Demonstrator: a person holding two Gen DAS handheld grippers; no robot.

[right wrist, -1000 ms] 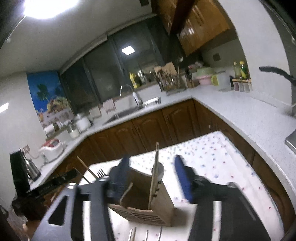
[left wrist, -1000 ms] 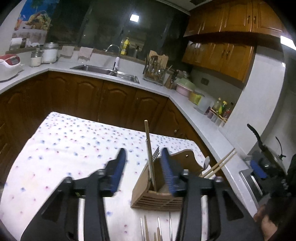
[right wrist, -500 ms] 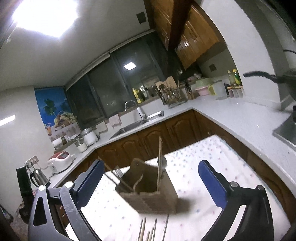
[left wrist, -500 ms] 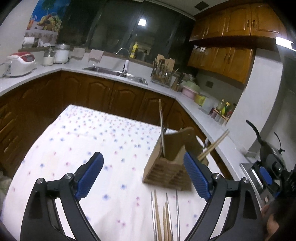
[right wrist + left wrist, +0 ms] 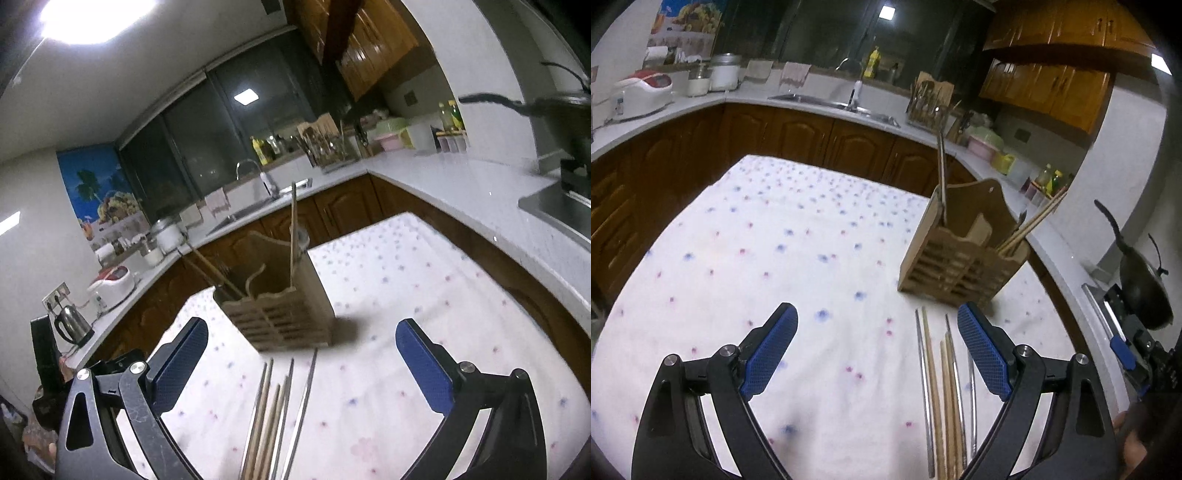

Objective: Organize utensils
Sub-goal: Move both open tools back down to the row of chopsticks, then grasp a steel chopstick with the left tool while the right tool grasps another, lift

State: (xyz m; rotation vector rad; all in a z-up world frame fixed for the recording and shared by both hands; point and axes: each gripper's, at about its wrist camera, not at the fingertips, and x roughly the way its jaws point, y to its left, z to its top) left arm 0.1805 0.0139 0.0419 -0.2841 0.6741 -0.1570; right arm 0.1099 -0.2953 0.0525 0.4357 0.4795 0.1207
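Both the left gripper (image 5: 877, 350) and right gripper (image 5: 301, 363) are hovering wide and empty over loose chopsticks (image 5: 275, 417) lying lower centre before the wooden holder (image 5: 280, 310), apparently bunched, risking a multiple pickup.

Both my grippers look identical. Left gripper (image 5: 877, 350): black plastic linkage arms with triangular cutouts, fingers (image 5: 771, 352) faced with blue cross-hatched pads, round silver screw heads at each pivot. Right gripper (image 5: 301, 365): same black frame, same blue textured pads (image 5: 424, 369), silver pivot screws; fine scratches show on its left arm. In the right wrist view, a bit of bare skin shows at the lower left edge, too blurred to say more.
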